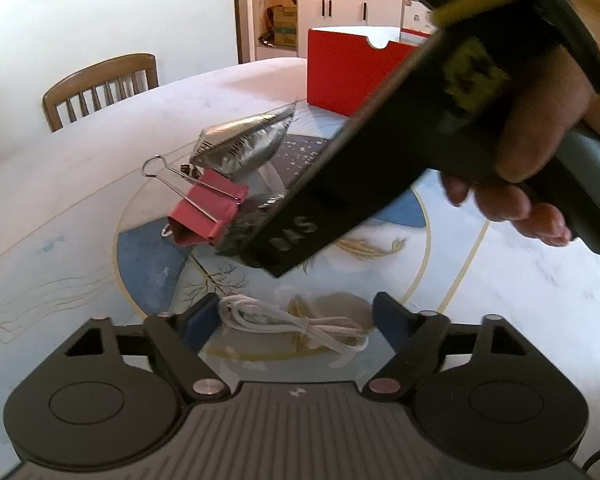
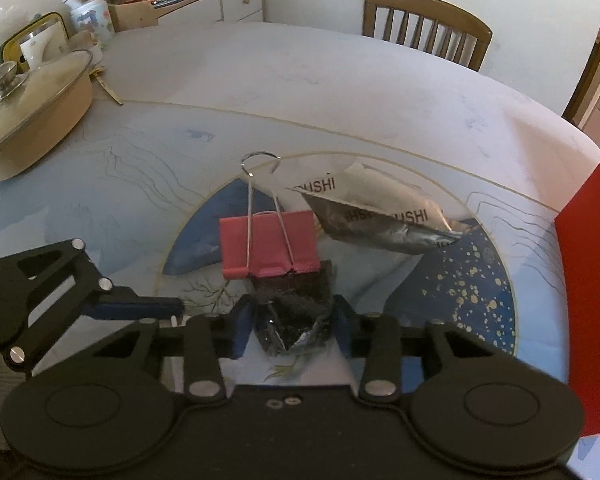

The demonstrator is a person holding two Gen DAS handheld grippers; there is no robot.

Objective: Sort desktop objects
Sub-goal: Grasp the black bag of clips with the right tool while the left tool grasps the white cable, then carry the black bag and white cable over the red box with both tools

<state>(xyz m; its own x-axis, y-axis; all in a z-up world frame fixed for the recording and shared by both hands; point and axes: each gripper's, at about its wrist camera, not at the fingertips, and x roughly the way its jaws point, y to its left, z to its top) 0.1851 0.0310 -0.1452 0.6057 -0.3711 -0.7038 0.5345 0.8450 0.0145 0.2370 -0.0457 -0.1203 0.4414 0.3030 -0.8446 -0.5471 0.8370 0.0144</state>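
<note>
**Right Gripper Clamped on Clipped Foil Bag**

The table (image 2: 340, 80) carries the red box (image 1: 340, 76), judged the sorting bin, at its far side. The foil bag (image 2: 380, 220) is held above the table's round inlay, its dark lower end pinched by the right gripper (image 2: 294, 324). The pink binder clip (image 2: 270, 244) seals that end, just beyond the fingertips. The left gripper (image 1: 296, 320), jaws apart, hovers around the white cable (image 1: 292, 324) without pressing it.
</note>
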